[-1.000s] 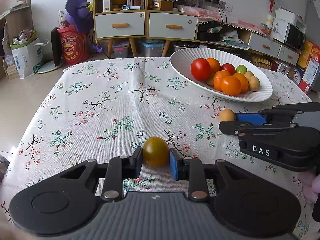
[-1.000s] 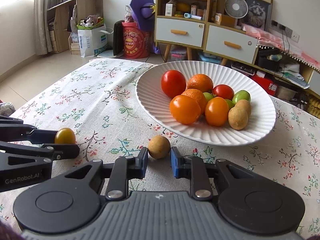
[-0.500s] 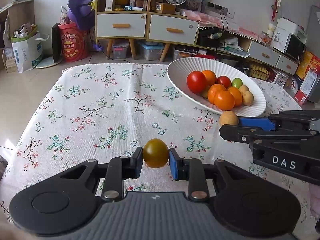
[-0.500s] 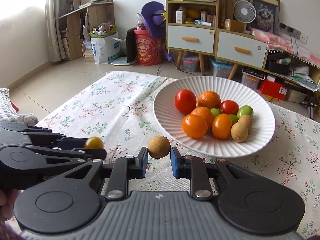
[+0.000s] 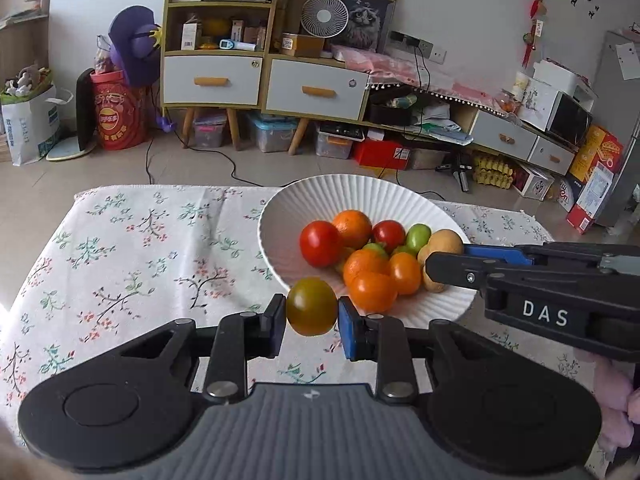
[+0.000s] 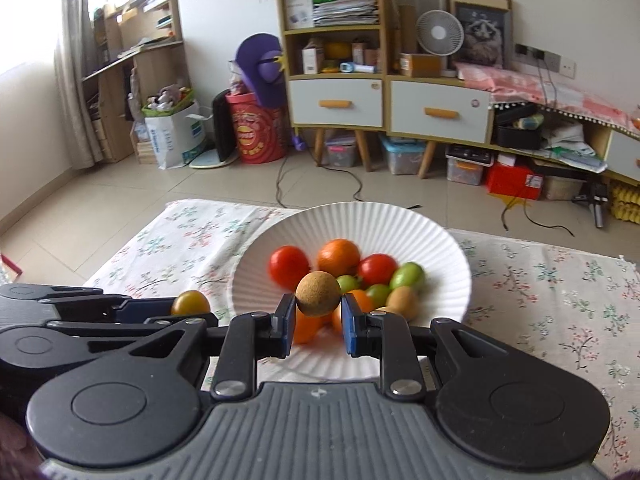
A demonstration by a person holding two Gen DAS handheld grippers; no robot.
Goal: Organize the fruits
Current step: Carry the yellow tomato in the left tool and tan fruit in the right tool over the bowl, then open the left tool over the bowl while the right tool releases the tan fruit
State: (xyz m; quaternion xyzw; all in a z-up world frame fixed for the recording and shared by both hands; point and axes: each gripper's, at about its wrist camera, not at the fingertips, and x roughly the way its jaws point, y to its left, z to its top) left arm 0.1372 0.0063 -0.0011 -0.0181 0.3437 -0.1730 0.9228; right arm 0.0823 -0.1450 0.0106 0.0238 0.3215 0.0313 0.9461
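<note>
I'm in a lived-in home: floral tablecloth near me, cluttered shelf cabinet, desk fan and storage boxes far behind.

Upper centre: wooden shelf cabinet, white drawers, desk fan; tiled floor; upper left, bright curtained window.

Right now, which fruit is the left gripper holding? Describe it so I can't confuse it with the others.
Find the white ribbed plate of fruit on the floral tablecloth. At its near rim, the left gripper holds a tomato in the air. It alone is dull olive-yellow, unlike the bright fruit on the plate.
</note>
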